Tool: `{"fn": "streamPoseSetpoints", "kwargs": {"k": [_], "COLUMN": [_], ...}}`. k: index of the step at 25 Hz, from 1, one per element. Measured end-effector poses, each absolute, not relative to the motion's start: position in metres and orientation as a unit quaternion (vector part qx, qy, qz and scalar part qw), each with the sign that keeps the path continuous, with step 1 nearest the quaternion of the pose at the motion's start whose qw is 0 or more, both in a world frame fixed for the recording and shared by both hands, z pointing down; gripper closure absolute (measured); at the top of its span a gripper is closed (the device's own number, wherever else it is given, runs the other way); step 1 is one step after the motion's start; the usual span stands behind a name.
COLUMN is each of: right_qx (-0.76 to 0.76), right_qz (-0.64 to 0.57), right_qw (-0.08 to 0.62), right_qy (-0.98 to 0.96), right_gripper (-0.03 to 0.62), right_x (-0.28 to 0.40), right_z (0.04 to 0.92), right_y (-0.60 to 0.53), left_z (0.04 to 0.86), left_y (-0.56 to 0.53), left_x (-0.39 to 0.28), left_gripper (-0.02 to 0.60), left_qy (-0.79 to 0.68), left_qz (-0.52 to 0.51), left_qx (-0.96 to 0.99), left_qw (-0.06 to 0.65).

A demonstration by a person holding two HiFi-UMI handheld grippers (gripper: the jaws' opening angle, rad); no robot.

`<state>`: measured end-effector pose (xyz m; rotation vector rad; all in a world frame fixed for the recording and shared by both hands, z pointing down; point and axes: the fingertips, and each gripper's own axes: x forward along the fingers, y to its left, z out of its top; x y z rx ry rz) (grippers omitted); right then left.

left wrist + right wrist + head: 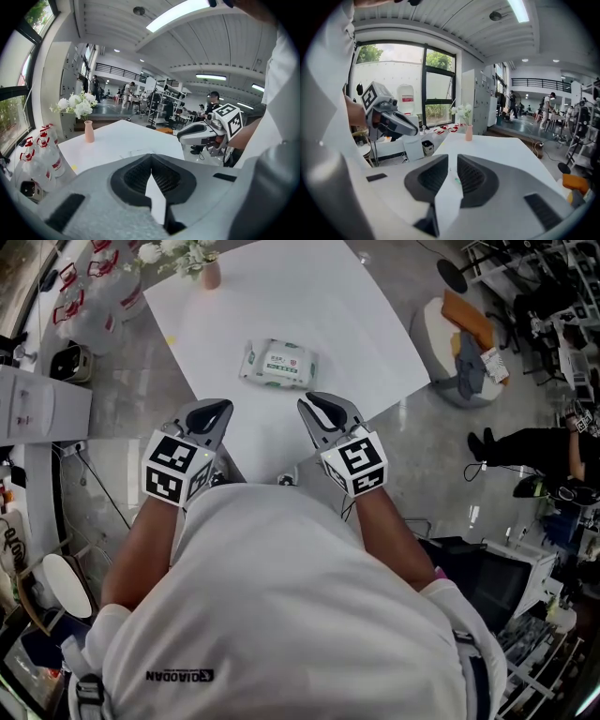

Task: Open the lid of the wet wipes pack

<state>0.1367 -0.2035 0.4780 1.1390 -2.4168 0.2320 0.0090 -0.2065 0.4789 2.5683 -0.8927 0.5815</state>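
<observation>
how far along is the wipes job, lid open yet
Done: nothing yet. The wet wipes pack lies flat on the white table, and its lid looks shut. In hand: nothing. The left gripper is shut and empty, and the right gripper is open and empty. Both are short of the pack. Left: reach the pack, steady it and lift the lid.

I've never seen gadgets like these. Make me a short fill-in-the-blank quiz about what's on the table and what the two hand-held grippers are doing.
1. The white-and-green plastic wet wipes pack lies on the white table, touched by ____ gripper.
2. The small pink vase at the table's far corner holds flowers coloured ____.
3. The left gripper has its jaws shut, while the right gripper has its jaws ____.

Missing words: neither; white; open.
</observation>
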Motion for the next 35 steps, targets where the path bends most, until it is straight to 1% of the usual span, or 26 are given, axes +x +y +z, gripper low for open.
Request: {"fn": "streamPoseSetpoints", "kwargs": {"k": [7,23,27,35], "right_qx": [0.400,0.324,0.316,0.294], "right_qz": [0.060,0.002,-0.011,-0.028], "right_qw": [0.303,0.471,0.493,0.508], "right_qy": [-0.863,-0.820,-0.811,-0.809], "right_gripper": [0.528,0.527,0.523,0.494], "right_x": [0.144,0.123,0.121,0.121], "right_z": [0.527,0.634,0.645,0.656], "right_y": [-0.234,-0.293,-0.300,-0.296], "left_z": [0.487,0.508,0.508,0.510], "left_y": [-0.204,-0.177,-0.178,-0.175], "left_x": [-0.008,-0.060,-0.072,-0.078], "left_gripper": [0.574,0.574,0.574,0.572], "left_qy": [-0.336,-0.397,-0.411,-0.423], "left_qz": [0.203,0.198,0.196,0.191], "left_qx": [0.899,0.865,0.859,0.851], "left_qw": [0.194,0.232,0.235,0.245]}}
